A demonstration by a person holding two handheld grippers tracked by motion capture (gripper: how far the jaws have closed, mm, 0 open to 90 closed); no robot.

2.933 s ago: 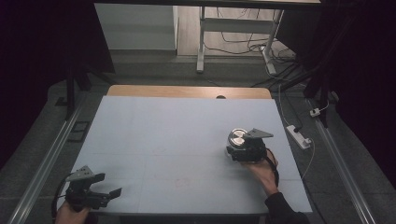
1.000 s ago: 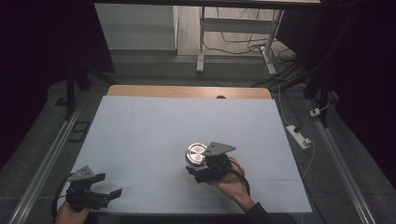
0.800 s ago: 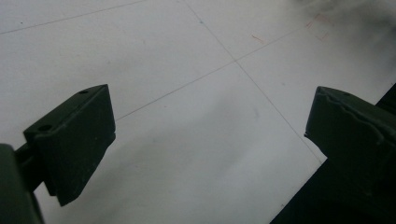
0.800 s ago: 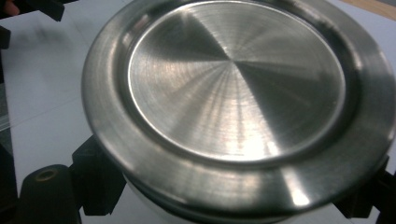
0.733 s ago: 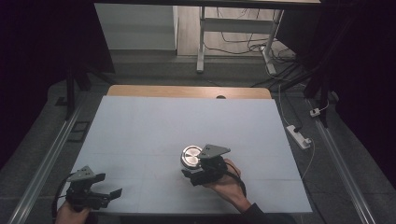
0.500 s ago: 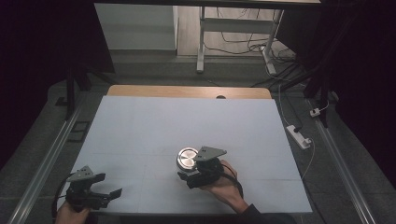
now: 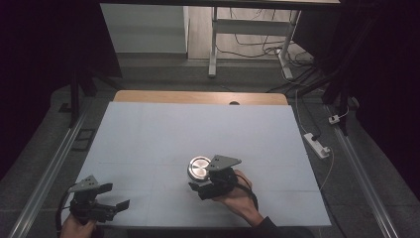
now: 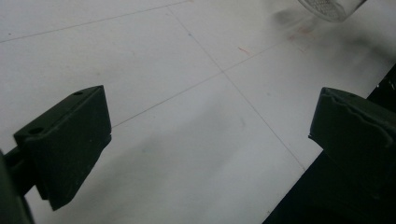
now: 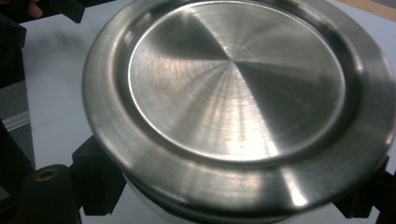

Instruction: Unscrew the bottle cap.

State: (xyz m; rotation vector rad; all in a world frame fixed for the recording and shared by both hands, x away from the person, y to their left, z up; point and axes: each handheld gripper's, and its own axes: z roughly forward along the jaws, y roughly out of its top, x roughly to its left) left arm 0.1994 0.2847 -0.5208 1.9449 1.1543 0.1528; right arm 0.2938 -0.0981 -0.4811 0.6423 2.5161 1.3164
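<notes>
Right hand-held gripper (image 7: 200, 184): clamped on a steel-lidded jar (image 7: 199, 167), lid just above its jaws.
Left hand-held gripper (image 7: 115, 205): jaws spread wide, nothing between, low over the table (image 7: 163, 129).

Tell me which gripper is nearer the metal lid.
Right. The right gripper holds the lid between its fingers; the left gripper sits apart at the table's near-left corner.

Round brushed-metal lid (image 9: 236, 88) dominates frame, raised rim, recessed flat centre with radial sheen. Right claw (image 9: 233, 196) closed on body beneath lid; black jaws at 7 and 4 o'clock. Pale table (image 9: 51, 93) behind. Dark shape at 11 o'clock, possibly other claw (image 9: 56, 9); too cropped to confirm.
</notes>
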